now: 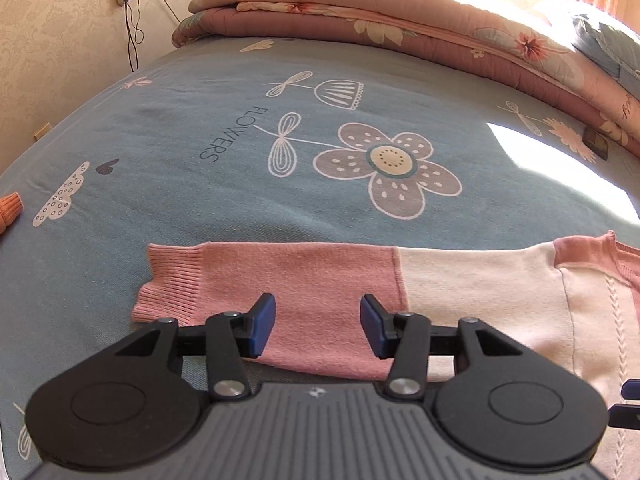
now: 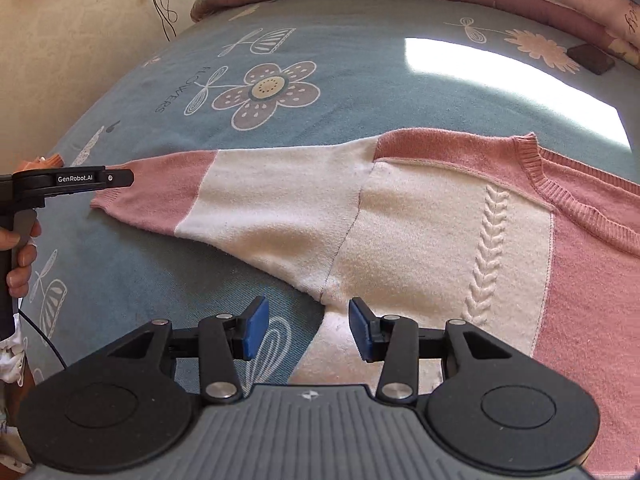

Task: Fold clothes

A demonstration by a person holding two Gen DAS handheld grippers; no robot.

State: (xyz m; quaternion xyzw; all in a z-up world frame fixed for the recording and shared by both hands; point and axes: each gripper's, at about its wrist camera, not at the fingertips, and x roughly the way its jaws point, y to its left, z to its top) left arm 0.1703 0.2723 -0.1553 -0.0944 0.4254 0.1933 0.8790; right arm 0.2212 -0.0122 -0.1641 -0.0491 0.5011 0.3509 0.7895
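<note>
Beneath the open left gripper [image 1: 318, 326] lies the sweater's sleeve [image 1: 280, 280].

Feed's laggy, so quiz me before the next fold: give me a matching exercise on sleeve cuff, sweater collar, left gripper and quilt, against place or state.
Things:
1. sleeve cuff
2. collar
3. left gripper
4. quilt

Places or states:
A. open above the pink sleeve
B. folded at the far end of the bed
C. ribbed, lying flat on the blue sheet
D. pink ribbed edge beside the cable-knit panel

Pairs: 1-C, 2-D, 3-A, 4-B
</note>
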